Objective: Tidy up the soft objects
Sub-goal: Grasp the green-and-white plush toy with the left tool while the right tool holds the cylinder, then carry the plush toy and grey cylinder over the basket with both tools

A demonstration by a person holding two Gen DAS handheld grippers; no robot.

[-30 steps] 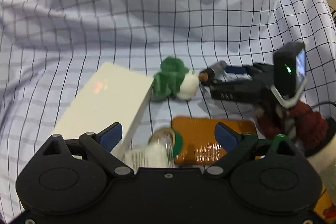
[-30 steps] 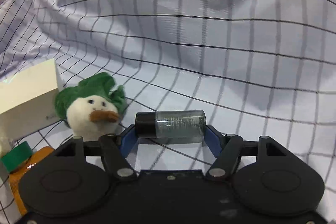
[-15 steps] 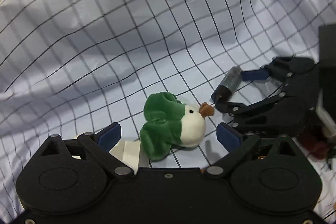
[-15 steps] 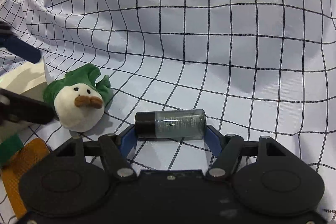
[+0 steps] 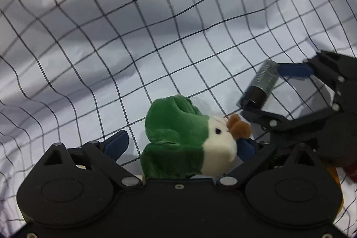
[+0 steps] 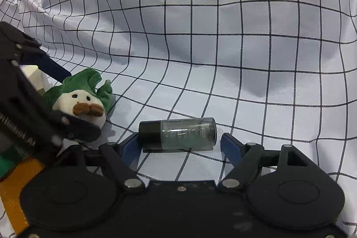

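Note:
A small plush duck (image 5: 185,139) with a green hood, white face and brown bill lies on the checked cloth. My left gripper (image 5: 180,144) is open, its jaws on either side of the duck; the right pad is behind the duck's face. The duck also shows in the right wrist view (image 6: 82,97), at left, partly behind the left gripper (image 6: 33,104). My right gripper (image 6: 178,144) is open around a small clear bottle with a black cap (image 6: 178,133), which lies on its side on the cloth. The bottle also shows in the left wrist view (image 5: 261,86).
A white cloth with a black grid (image 6: 223,37) covers the surface and rises in folds behind. A white box (image 6: 35,75) shows at left behind the left gripper. An orange flat packet (image 6: 13,189) and something green (image 6: 6,164) lie at the lower left.
My left gripper has moved forward, so the duck now sits between its jaws. My right gripper has opened; a gap now shows on the right side of the bottle, which rests on the cloth.

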